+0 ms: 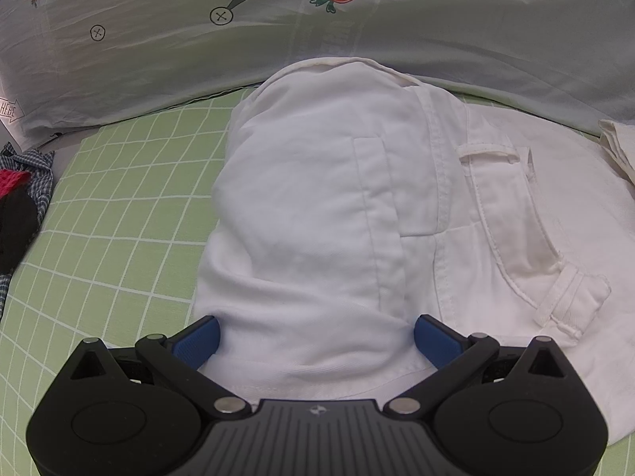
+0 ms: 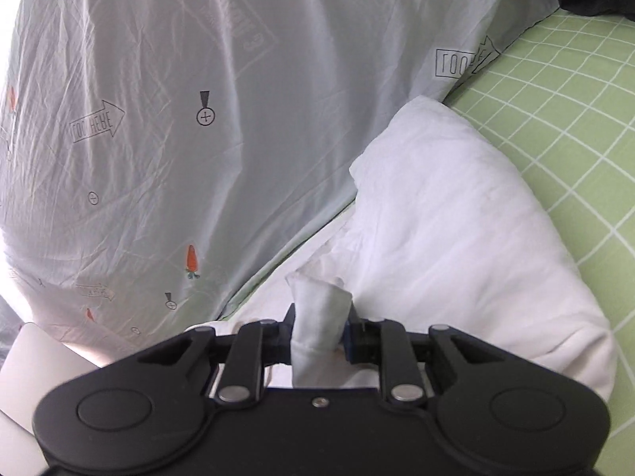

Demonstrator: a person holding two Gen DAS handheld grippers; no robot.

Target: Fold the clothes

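Clamping a bunched white fold at lower centre, the right tool (image 2: 320,331) is gripping the white trousers (image 2: 456,230); the left tool (image 1: 316,339) is standing apart, straddling their folded part on the green checked bed (image 1: 119,206), below the carrot-print quilt (image 1: 278,31).

Wrist cams, close over trousers (image 1: 317,198)

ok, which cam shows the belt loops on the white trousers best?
Left wrist view: both belt loops on the white trousers show sharply beside the waistband. Right wrist view shows only plain white folds and a bunch pinched in the right gripper; no loops visible.
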